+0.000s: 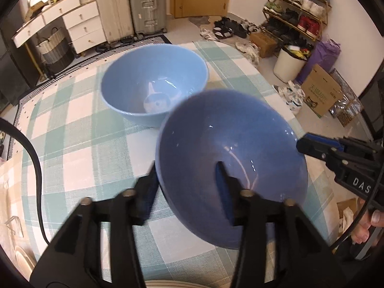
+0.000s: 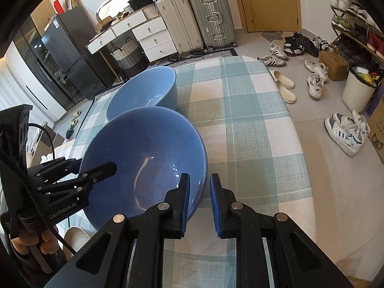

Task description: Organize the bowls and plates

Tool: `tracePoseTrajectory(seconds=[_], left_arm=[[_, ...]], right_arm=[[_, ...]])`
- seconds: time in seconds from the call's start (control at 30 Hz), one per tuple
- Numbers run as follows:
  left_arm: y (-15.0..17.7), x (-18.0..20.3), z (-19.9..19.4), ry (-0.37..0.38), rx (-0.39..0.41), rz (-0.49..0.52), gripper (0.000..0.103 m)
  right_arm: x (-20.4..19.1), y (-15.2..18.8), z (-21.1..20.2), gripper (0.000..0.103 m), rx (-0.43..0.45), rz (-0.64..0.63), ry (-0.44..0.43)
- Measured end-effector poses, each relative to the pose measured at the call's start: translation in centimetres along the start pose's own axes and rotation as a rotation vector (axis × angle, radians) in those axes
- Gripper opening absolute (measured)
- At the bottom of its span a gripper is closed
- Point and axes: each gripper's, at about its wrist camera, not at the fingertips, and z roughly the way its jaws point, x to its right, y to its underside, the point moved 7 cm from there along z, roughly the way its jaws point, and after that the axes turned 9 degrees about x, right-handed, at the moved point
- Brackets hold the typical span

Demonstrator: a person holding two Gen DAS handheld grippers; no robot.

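A dark blue bowl (image 1: 230,158) (image 2: 144,148) hangs tilted over the checked tablecloth (image 1: 79,124) (image 2: 244,129). My right gripper (image 2: 199,176) (image 1: 300,144) is shut on its right rim, one pad inside and one outside. My left gripper (image 1: 186,168) (image 2: 96,163) is open astride the opposite rim, with one finger inside the bowl, one outside, and the pads clear of it. Behind it a lighter blue bowl (image 1: 153,84) (image 2: 148,88) stands upright on the cloth; I cannot tell whether the two bowls touch.
White plates (image 2: 76,237) lie stacked under the held bowl at the table's near edge. A black cable (image 1: 36,168) loops over the left of the table. Beyond the table are suitcases (image 2: 194,16), white drawers (image 2: 153,38), a shoe rack (image 1: 300,12) and loose shoes (image 2: 345,132).
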Motion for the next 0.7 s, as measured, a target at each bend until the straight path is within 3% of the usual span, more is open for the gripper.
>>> tracePoseTrajectory(seconds=[0.1,0.23,0.33,0.47,0.57,0.7], left_arm=[[-0.5,-0.4,-0.8,-0.001,0.017,-0.01,0.053],[-0.9,-0.7,-1.8,-0.006,0.041,-0.01,0.071],[-1.0,-1.0,-2.3,0.02,0.037,-0.03,0.075],[-0.9,-1.3,-2.5,0.03,0.031,-0.037,0.076],[-0.9,-1.8,-2.5,0.024,0.032,-0.046,0.077],[-0.8,-2.1,-2.3,0.036,0.028,-0.055,0.078]], right_arm=[[-0.1,0.0,-0.1,0.017,0.003,0.004,-0.009],[-0.1,-0.2,-0.6,0.017,0.02,0.015,-0.03],[-0.5,-0.6,-1.0,0.029,0.041,0.014,-0.055],[-1.6,-1.4,-1.7,0.052,0.082,-0.008,-0.11],[-2.1,-1.9,-1.7,0.054,0.084,-0.02,-0.119],[-2.2,-2.4,-1.9,0.071,0.09,-0.033,-0.105]])
